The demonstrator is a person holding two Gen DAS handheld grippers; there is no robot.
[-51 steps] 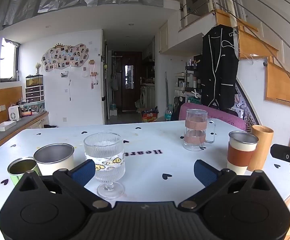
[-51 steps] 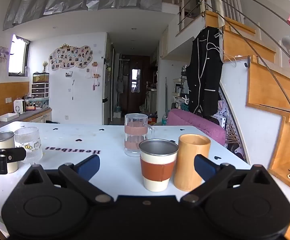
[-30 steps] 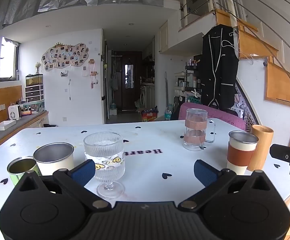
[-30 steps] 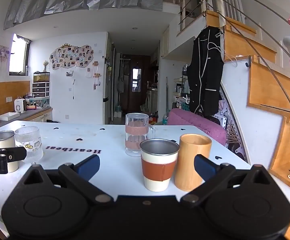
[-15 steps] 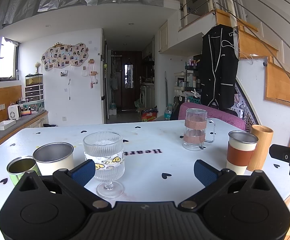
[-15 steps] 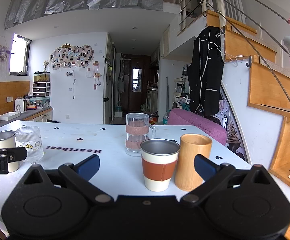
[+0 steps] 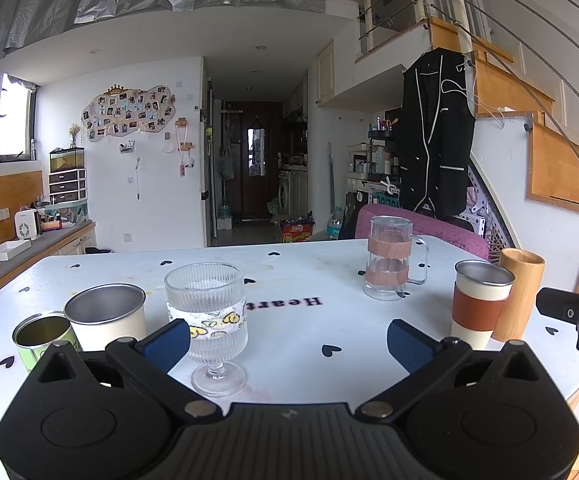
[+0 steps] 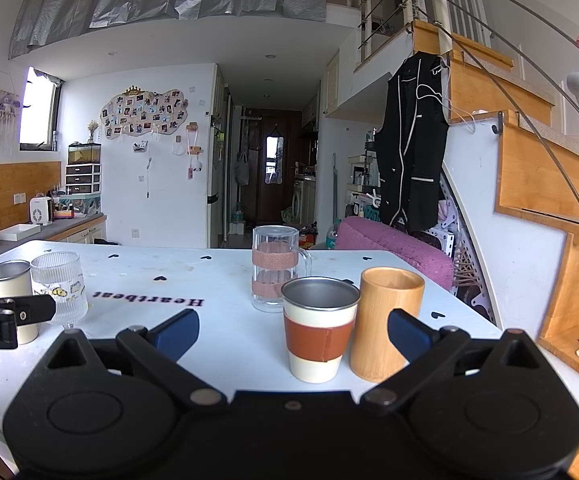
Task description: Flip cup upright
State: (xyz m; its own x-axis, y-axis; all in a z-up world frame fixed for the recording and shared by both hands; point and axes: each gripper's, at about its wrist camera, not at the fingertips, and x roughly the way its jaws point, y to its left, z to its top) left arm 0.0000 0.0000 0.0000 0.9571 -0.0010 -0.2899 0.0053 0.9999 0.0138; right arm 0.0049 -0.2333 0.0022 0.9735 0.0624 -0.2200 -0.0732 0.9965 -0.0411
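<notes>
Every cup on the tabletop (image 8: 225, 340) stands upright already; none lies flipped. Nearest to the right tongs (image 8: 293, 330) is the steel cup with brown sleeve (image 8: 318, 332), touching or almost touching the bamboo cup (image 8: 387, 326). It looks light and stiff; the sleeve gives the best hold. Both the right and left tongs (image 7: 288, 340) are wide apart, holding nothing.

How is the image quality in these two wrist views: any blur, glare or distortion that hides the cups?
Left wrist view: sharp, evenly daylit; the window blows out white; fisheye bends the stair railing; the ribbed glass stays readable. Right wrist view: equally sharp, soft shadows only; the banded steel cup and wooden cup are clear; black vignette in the corners.
</notes>
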